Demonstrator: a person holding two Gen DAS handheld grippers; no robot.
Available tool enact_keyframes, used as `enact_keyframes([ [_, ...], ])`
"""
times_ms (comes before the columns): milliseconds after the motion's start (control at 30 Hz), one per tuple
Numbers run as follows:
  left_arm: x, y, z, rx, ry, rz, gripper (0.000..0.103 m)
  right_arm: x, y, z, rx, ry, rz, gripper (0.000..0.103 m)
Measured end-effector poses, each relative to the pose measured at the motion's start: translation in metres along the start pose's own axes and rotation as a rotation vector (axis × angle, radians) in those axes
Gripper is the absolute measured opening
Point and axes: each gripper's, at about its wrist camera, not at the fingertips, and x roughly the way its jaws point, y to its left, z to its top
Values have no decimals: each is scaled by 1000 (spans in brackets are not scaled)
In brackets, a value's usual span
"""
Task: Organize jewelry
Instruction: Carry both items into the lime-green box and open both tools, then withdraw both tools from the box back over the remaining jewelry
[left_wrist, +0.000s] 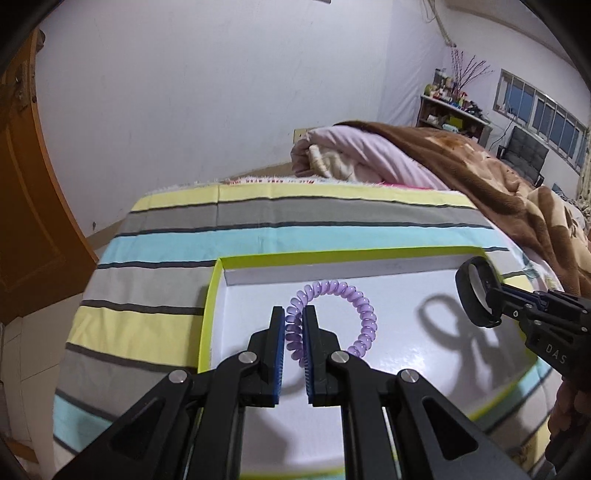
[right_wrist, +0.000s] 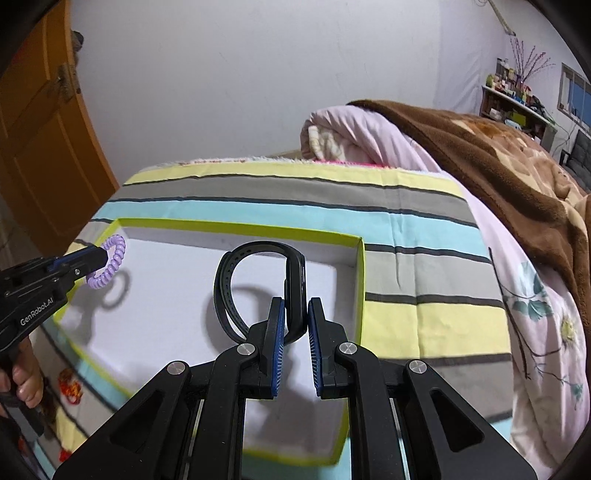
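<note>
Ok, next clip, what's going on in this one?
A person is sorting jewelry into a shallow white box with a green rim that sits on a striped bedsheet. The left gripper is shut on a purple spiral band, held above the box floor. The right gripper is shut on a black wristband, also held over the box. Neither item has been let go yet.

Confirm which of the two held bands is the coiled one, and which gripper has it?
The purple spiral band, pinched in the left gripper. The right gripper holds the smooth black wristband instead. Both hang above the white tray.
</note>
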Motion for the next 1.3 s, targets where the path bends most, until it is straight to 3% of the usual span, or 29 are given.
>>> enact_keyframes([
  [400,30,9,0,-19,70,4,10,23,-1,6,5,42,-14,14],
  [633,24,15,0,-38,58,-8,11,11,-2,4,19,10,-6,23],
  [700,16,17,-1,-43,46,-18,15,3,-2,3,25,-6,-1,24],
  [767,5,16,-3,-36,24,-17,29,-6,0,1,22,-23,5,25],
  [1067,-60,11,-25,-36,-47,-33,30,-69,17,-22,-10,-118,36,26],
  [1300,-119,6,-58,-32,-121,-46,41,-129,31,-61,-26,-203,63,26],
])
